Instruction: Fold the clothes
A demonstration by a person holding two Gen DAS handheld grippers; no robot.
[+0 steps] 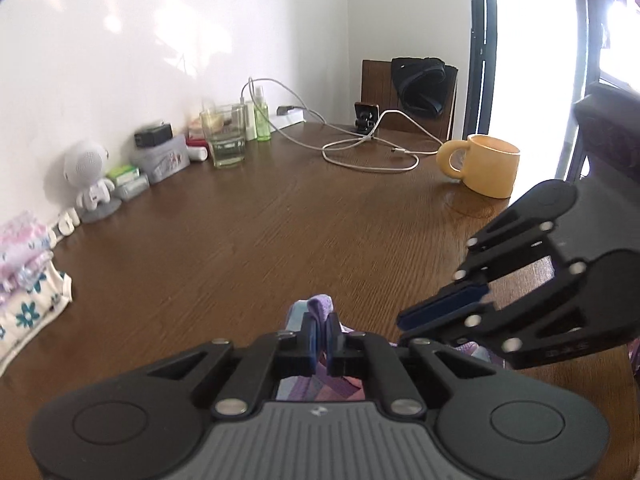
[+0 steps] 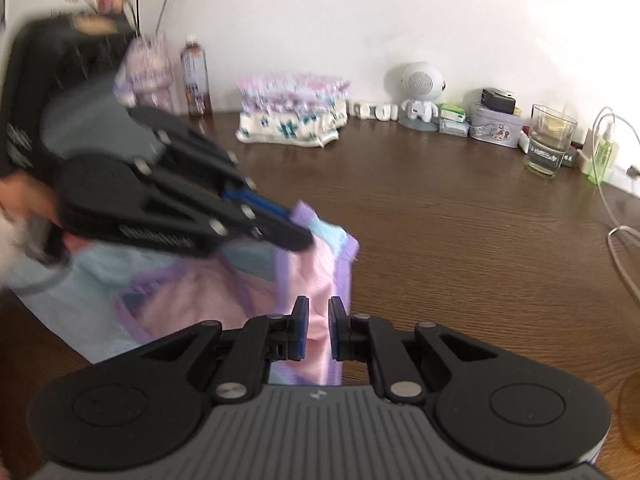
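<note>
On the bench [image 2: 460, 240], left gripper [image 2: 296, 226] pinches the pastel garment's [image 2: 192, 296] purple corner, right gripper [image 2: 318, 330] jaws slightly spread over pink cloth, looks mid-fold, next probably carrying that corner across.

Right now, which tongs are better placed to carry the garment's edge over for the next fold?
Left. The left tongs are shut on the pastel garment at its purple corner, cloth pinched between them. The right tongs have a gap with pink cloth showing in it; a firm pinch is not evident.
</note>
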